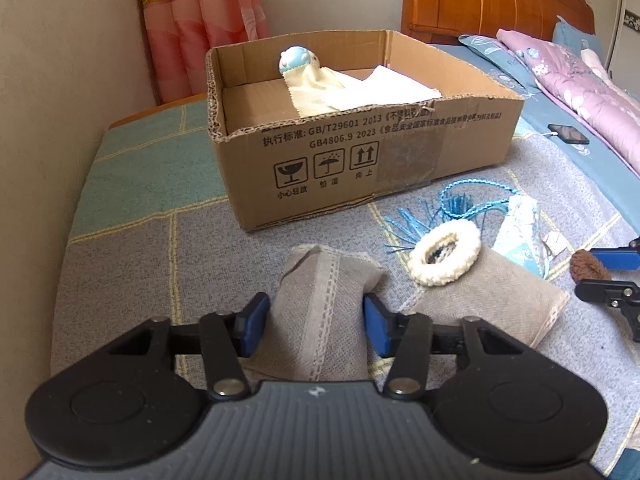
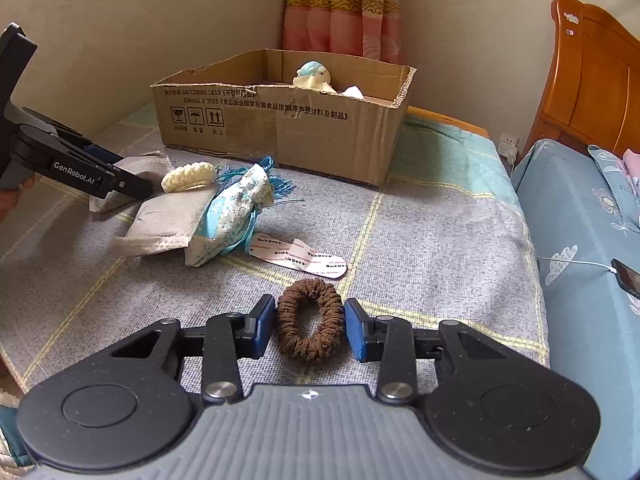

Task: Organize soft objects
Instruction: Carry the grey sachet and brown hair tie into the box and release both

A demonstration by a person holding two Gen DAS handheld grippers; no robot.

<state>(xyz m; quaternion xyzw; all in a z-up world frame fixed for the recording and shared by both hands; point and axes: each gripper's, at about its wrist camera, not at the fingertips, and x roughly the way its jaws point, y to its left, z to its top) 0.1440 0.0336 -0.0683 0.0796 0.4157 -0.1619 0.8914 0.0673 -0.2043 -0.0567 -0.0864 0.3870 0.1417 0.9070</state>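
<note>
Both grippers pinching now: left gripper clamped on the soft grey pouch, right gripper squeezing the springy brown scrunchie, light stuff, cardboard box waiting at twelve o'clock.

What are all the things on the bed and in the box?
cardboard box: one, brown, open, at the back of the bed
plush toy: one, blue and white, in the box
cloths: cream and white, in the box
grey pouches: two, on the bed; one between the left gripper's pads
cream scrunchie: one, on the other pouch
brown scrunchie: one, between the right gripper's pads
lacy blue cloth: one, beside the pouches
blue cord: one, with tassels, before the box
paper label: one, white and red
phone: one, dark
left gripper: black, blue pads
right gripper: black, blue pads
</note>
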